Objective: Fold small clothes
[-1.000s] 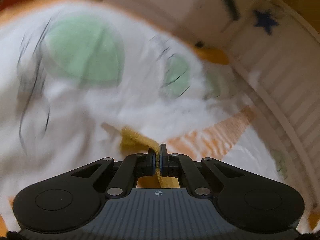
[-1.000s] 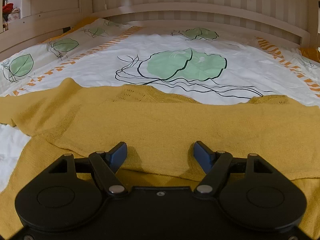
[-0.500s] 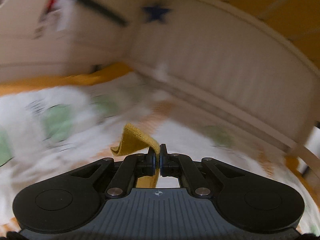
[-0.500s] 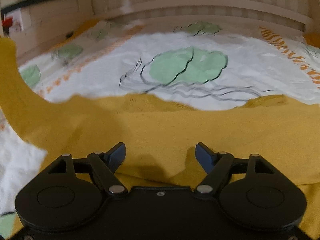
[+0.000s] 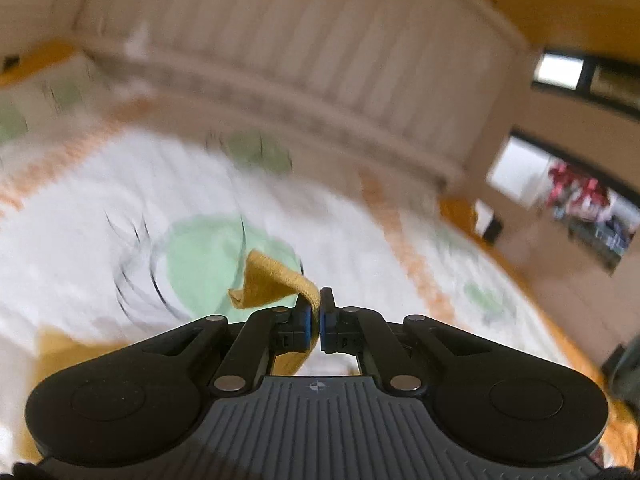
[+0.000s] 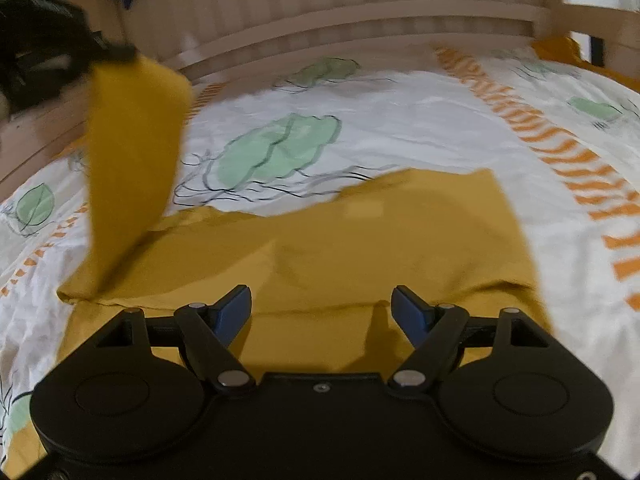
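A mustard-yellow knit garment (image 6: pixel 340 236) lies spread on the bed. My left gripper (image 5: pixel 320 314) is shut on the cuff of its sleeve (image 5: pixel 276 280), which curls up out of the pads. In the right wrist view that sleeve (image 6: pixel 132 148) hangs lifted at the left, with the left gripper a dark blur (image 6: pixel 44 36) at its top. My right gripper (image 6: pixel 322 314) hovers open just above the garment's near part, nothing between its blue pads.
The bed carries a white cover (image 6: pixel 420 120) with green leaf prints and orange striped bands. A pale slatted wooden rail (image 6: pixel 360 20) runs round the far side. A window and a doorway (image 5: pixel 560 184) show at the right in the left wrist view.
The left gripper swung the held sleeve up and across, from flat on the bed to hanging in the air. The right gripper drew back a little and rose; the garment's right edge came into view.
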